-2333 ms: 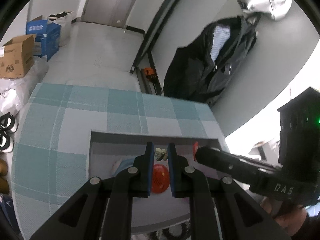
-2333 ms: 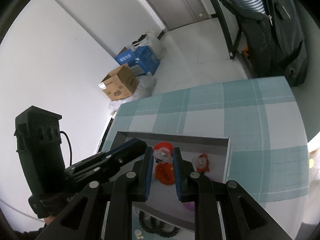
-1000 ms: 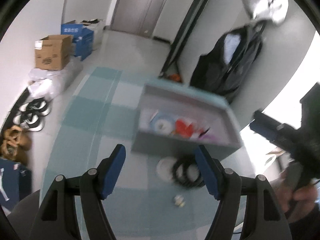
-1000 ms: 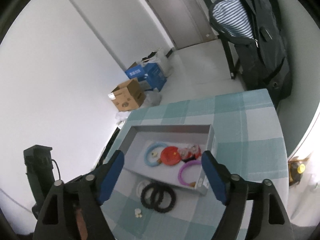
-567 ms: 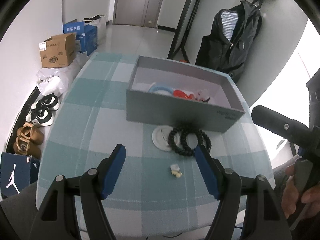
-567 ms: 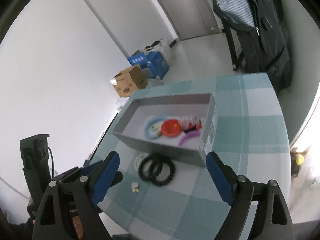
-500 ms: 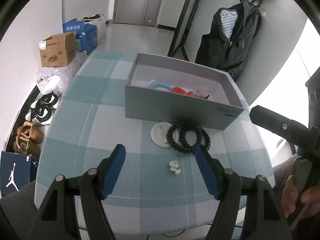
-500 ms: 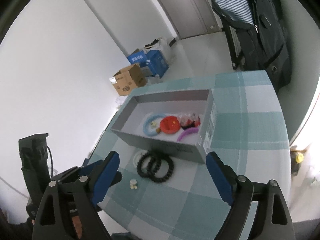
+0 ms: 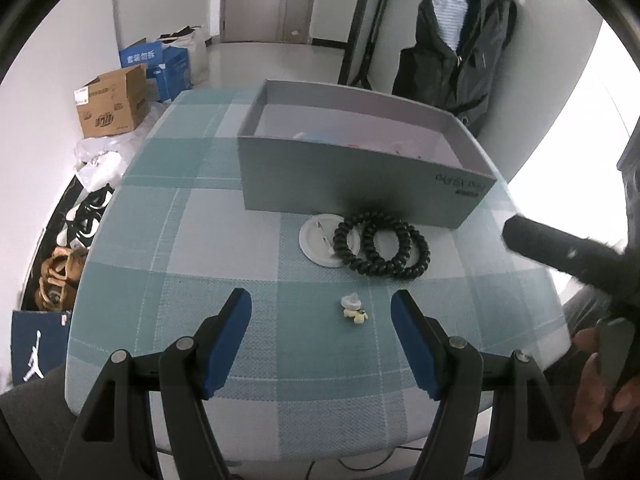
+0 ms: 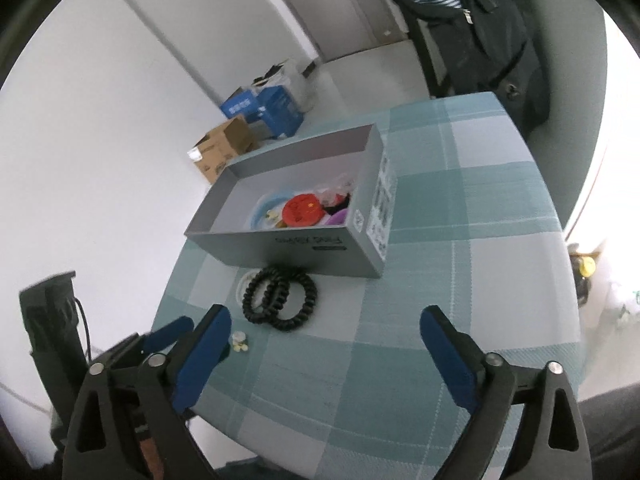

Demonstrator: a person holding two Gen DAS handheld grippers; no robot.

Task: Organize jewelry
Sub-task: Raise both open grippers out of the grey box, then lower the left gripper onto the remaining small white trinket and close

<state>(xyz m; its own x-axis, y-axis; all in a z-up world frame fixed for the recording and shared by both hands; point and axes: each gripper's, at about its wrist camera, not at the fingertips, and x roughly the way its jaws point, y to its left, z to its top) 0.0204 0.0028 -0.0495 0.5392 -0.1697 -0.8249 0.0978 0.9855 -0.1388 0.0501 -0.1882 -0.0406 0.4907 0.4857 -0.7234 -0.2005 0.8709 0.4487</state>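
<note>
A grey box (image 9: 352,178) (image 10: 288,246) stands on the checked table and holds a red disc (image 10: 302,209), a blue ring (image 10: 262,210) and a purple ring (image 10: 338,218). Two black coil bands (image 9: 384,245) (image 10: 280,296) lie in front of it, overlapping a white disc (image 9: 318,242). A small white and yellow earring (image 9: 353,308) (image 10: 239,341) lies nearer. My left gripper (image 9: 320,316) is open and empty, just before the earring. My right gripper (image 10: 324,336) is open wide and empty, back from the bands.
The round table (image 9: 180,240) has its edge close on all sides. Cardboard and blue boxes (image 9: 112,104), bags and shoes (image 9: 60,268) lie on the floor to the left. A dark jacket (image 9: 460,40) hangs behind the table.
Both grippers let go of items in the box, opened and drew back from it. In the last half second they sank lower and nearer the table front.
</note>
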